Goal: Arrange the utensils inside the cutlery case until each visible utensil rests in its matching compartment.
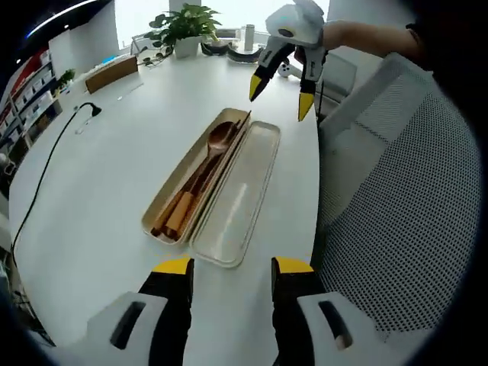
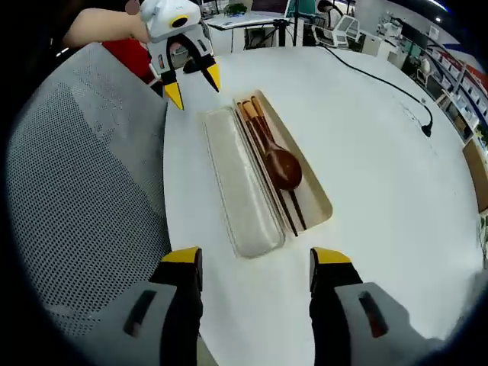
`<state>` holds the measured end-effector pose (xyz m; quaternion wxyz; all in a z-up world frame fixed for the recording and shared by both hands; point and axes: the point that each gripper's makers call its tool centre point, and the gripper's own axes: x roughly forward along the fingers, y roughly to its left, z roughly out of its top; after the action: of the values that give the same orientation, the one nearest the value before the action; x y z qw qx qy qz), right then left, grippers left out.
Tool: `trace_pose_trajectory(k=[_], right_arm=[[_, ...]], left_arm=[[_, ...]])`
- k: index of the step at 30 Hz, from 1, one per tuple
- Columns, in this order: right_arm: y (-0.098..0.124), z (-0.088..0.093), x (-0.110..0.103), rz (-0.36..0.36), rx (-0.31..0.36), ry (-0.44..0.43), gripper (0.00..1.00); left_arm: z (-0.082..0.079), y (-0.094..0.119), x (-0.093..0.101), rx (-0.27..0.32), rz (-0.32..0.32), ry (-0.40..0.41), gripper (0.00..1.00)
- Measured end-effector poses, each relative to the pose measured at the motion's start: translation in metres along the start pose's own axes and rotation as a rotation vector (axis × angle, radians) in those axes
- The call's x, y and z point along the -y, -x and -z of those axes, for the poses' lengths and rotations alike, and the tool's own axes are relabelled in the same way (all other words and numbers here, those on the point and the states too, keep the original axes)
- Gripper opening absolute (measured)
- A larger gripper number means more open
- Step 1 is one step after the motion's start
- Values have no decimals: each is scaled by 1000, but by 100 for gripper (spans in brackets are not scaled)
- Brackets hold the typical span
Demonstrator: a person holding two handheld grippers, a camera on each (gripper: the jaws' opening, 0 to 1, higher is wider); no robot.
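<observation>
The cutlery case (image 1: 183, 191) lies open on the white table (image 1: 107, 168), its long axis running between the two grippers, with the lid (image 1: 236, 198) alongside. The spoon (image 1: 217, 141) and chopsticks (image 1: 200, 183) rest inside it. Left gripper (image 1: 232, 267) and right gripper (image 2: 255, 259) hover at opposite ends, about equally near, jaws spread and empty.

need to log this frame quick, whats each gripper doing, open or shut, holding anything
Left gripper: open, holding nothing, short of the cutlery case.
Right gripper: open, holding nothing.

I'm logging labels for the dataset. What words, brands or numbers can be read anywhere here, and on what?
None can be read.
The cutlery case, its lid and the wooden spoon look unmarked.
Items on the shelves are too blurred to read.
</observation>
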<state>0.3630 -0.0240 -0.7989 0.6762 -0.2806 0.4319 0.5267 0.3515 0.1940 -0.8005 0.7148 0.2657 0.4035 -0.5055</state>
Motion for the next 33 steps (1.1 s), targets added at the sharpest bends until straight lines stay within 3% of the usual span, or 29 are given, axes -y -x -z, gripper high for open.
trace_pose_trajectory(k=[4, 9, 16, 19, 22, 24, 26, 28, 33], right_arm=[[-6, 3, -2, -19, -24, 26, 54], [-11, 0, -2, -33, -28, 46, 54], [-16, -2, -3, -61, -48, 67, 52], [-18, -1, -4, -67, -55, 79, 51], [-20, 1, -4, -73, -58, 80, 50], [-22, 1, -5, -73, -59, 87, 50], [-23, 0, -6, -74, -61, 98, 50], [-25, 4, -6, -69, -91, 157, 49], [-27, 4, -9, -84, -96, 161, 48]], left_arm=[[-3, -6, 0, 9, 6, 24, 46], [1, -12, -4, -17, -11, -22, 48], [-2, -18, -10, 5, -31, -37, 47], [-4, -22, -9, 23, -14, -6, 47], [-3, -25, -6, 1, -20, -63, 46], [-4, -26, -6, 6, -20, -53, 46], [-7, -26, -8, 16, -42, -93, 45], [-8, -27, -5, 16, -38, -98, 45], [-9, -28, -4, 15, -44, -117, 40]])
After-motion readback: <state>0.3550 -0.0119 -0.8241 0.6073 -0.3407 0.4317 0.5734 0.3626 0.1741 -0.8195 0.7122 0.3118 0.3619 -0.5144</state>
